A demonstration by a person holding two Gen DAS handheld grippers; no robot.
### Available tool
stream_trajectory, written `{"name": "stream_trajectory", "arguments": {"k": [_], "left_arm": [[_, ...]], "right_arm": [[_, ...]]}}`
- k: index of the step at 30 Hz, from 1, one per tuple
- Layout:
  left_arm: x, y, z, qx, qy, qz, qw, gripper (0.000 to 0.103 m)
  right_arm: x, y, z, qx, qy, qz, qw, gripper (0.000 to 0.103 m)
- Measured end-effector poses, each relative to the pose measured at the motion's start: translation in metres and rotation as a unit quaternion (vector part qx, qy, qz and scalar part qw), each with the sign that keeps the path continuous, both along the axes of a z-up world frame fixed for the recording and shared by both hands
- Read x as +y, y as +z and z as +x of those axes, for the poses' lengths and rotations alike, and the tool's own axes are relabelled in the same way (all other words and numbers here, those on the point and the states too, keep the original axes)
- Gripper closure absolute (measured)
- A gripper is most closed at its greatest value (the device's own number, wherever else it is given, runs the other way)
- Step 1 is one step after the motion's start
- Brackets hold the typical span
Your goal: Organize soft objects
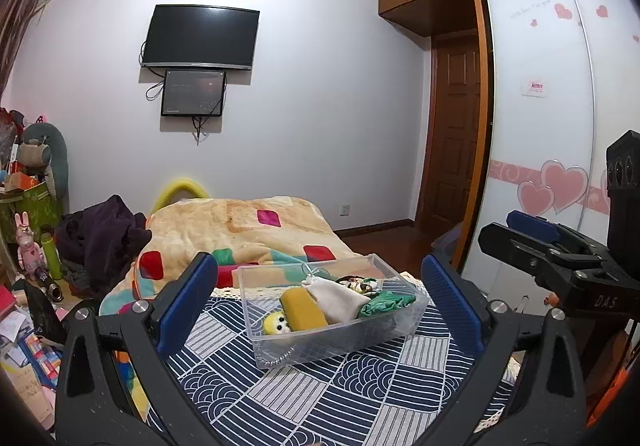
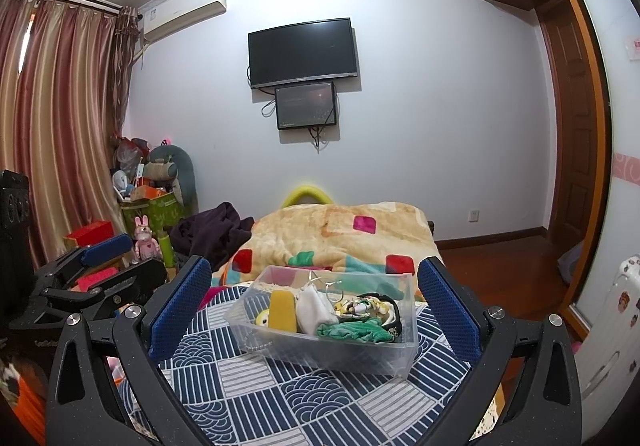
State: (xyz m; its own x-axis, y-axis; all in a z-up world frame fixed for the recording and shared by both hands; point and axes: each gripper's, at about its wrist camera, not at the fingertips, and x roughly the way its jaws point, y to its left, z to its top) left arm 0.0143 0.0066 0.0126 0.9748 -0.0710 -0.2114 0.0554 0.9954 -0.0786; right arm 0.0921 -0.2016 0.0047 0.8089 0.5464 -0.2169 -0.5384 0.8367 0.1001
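A clear plastic bin (image 1: 276, 346) (image 2: 404, 354) stands on a table with a blue-and-white patterned cloth (image 1: 320, 398) (image 2: 288, 398). It holds a mustard-yellow sponge (image 1: 303, 310) (image 2: 282, 310), a white cloth pouch (image 1: 340, 298) (image 2: 314, 308), a green cloth (image 1: 386, 302) (image 2: 354, 330), a small yellow plush (image 1: 276, 324) (image 2: 262, 318) and a patterned fabric item (image 1: 360, 284) (image 2: 368, 306). My left gripper (image 1: 320, 302) is open and empty, held back from the bin. My right gripper (image 2: 316, 306) is open and empty too. Each gripper shows at the other view's edge (image 1: 536, 238) (image 2: 104, 258).
A bed with a beige patterned blanket (image 1: 248, 234) (image 2: 340, 234) lies behind the table. Dark clothes (image 1: 104, 234) (image 2: 212, 234) and cluttered boxes and toys (image 1: 28, 246) (image 2: 148, 206) are at the left. A wardrobe with sliding doors (image 1: 552, 126) and a door stand at the right.
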Motion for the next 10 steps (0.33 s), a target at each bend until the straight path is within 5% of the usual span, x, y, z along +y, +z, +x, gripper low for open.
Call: {"name": "stream_trajectory", "arguments": {"k": [10], "left_arm": [[-0.0001, -0.0014, 0.0024, 0.003, 0.008, 0.002, 1.0, 0.0]], "right_arm": [[0.0003, 0.0002, -0.0018, 0.001, 0.001, -0.001, 1.0, 0.0]]}}
